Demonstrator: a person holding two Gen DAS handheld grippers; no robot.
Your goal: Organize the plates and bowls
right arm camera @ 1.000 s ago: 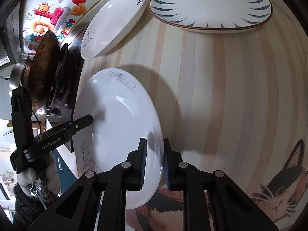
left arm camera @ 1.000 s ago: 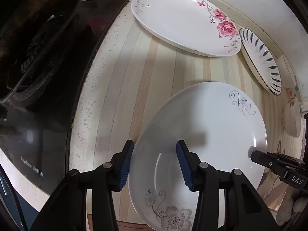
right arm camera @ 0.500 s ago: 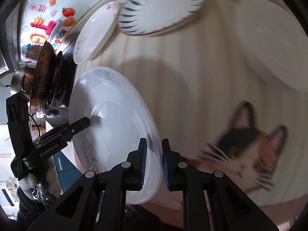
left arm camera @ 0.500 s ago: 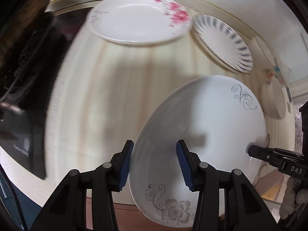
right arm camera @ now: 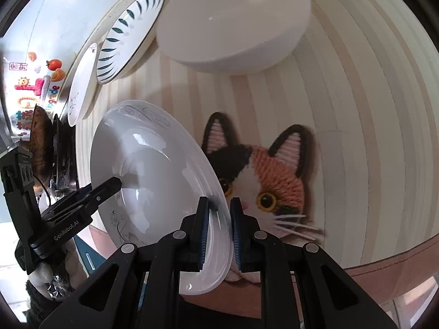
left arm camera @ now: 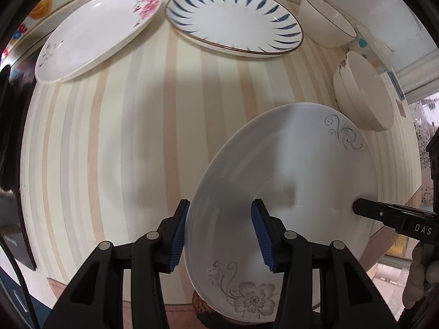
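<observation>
Right gripper [right arm camera: 218,235]: jaws pinching the rim of the grey-flower plate [right arm camera: 153,181]; the blue pads sit one on each face of the rim, with only the plate's thickness between them.
Left gripper [left arm camera: 221,237]: jaws spread; the plate's rim passes between them. One blue pad sits just outside the rim and the other over the plate's inner face. Whether either pad touches cannot be told.
Grey-flower plate: held tilted above the striped mat [left arm camera: 142,126], raised clear of it. In the left wrist view it fills the space ahead of and to the right of the left jaws, with the right gripper's finger reaching onto its far right rim.
Pink-blossom plate [left arm camera: 93,33]: lying on the mat, well ahead of the left jaws and to their left.
Blue-leaf plate [left arm camera: 233,19]: lying on the mat, well ahead of the left jaws, just beside the pink-blossom plate.
Stacked bowls [left arm camera: 362,93]: ahead and right of the left jaws, just beyond the held plate's far rim.
Single bowl [left arm camera: 326,24]: further ahead, beside the blue-leaf plate.
Cat design [right arm camera: 263,181]: on the mat, directly ahead of the right jaws, partly behind the held plate.
</observation>
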